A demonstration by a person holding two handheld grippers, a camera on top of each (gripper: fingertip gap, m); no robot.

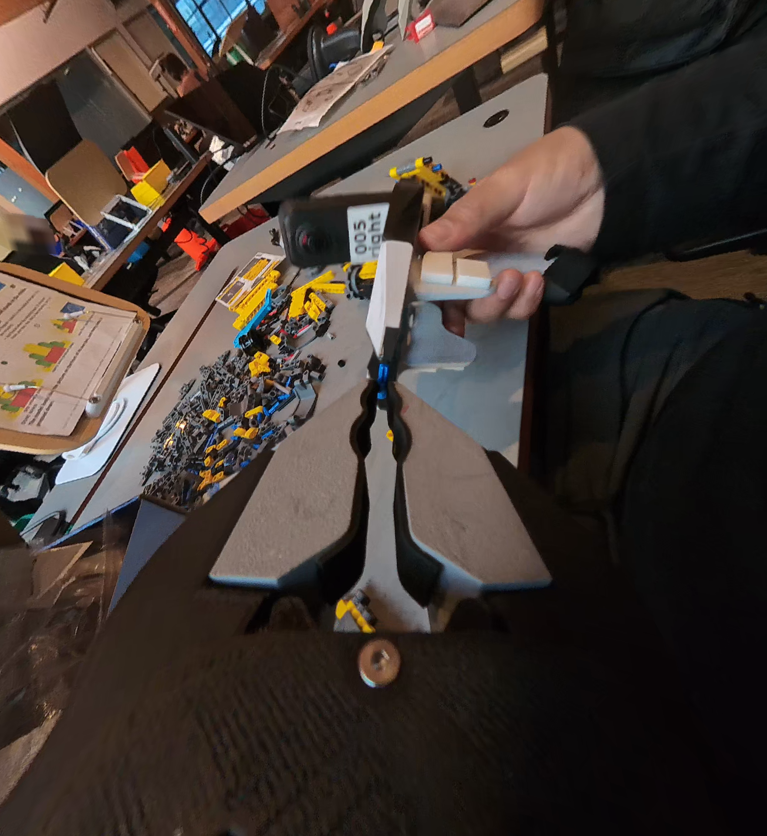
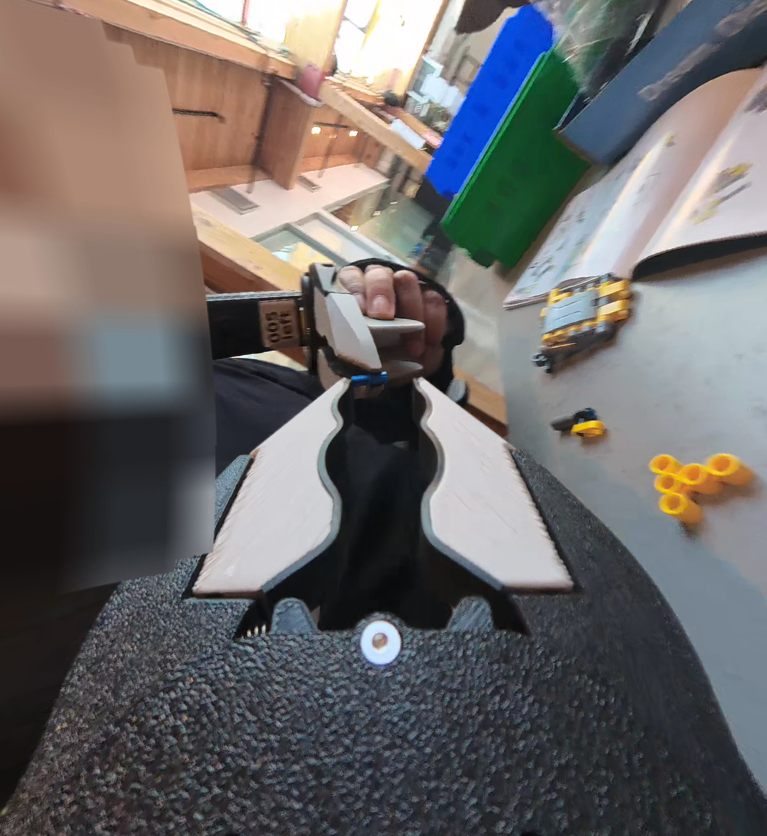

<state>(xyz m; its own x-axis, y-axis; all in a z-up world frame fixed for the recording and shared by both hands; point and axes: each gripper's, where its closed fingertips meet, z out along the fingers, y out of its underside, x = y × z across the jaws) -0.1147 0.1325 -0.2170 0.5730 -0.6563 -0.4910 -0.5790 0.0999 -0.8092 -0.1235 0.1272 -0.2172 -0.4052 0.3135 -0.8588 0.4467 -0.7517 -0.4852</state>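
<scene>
My left gripper (image 1: pixel 382 392) is nearly shut, with a small blue pin (image 1: pixel 382 379) pinched between its tips above the grey table (image 1: pixel 485 407). My right gripper (image 2: pixel 381 384) is open, its tips on either side of the same blue pin (image 2: pixel 369 379). The two grippers face each other tip to tip. The right gripper (image 1: pixel 395 357) also shows in the left wrist view, held by a hand (image 1: pixel 521 217). The left gripper (image 2: pixel 365 368) shows in the right wrist view, gripped by a hand (image 2: pixel 399 298).
A pile of grey, yellow and blue building pieces (image 1: pixel 236 407) lies on the table's left. An instruction sheet on a board (image 1: pixel 42 353) stands beside it. A yellow-grey assembly (image 2: pixel 585 312), a yellow connector cluster (image 2: pixel 693 484) and an open booklet (image 2: pixel 644 181) lie to the right. My left and right fingertips are right by each other.
</scene>
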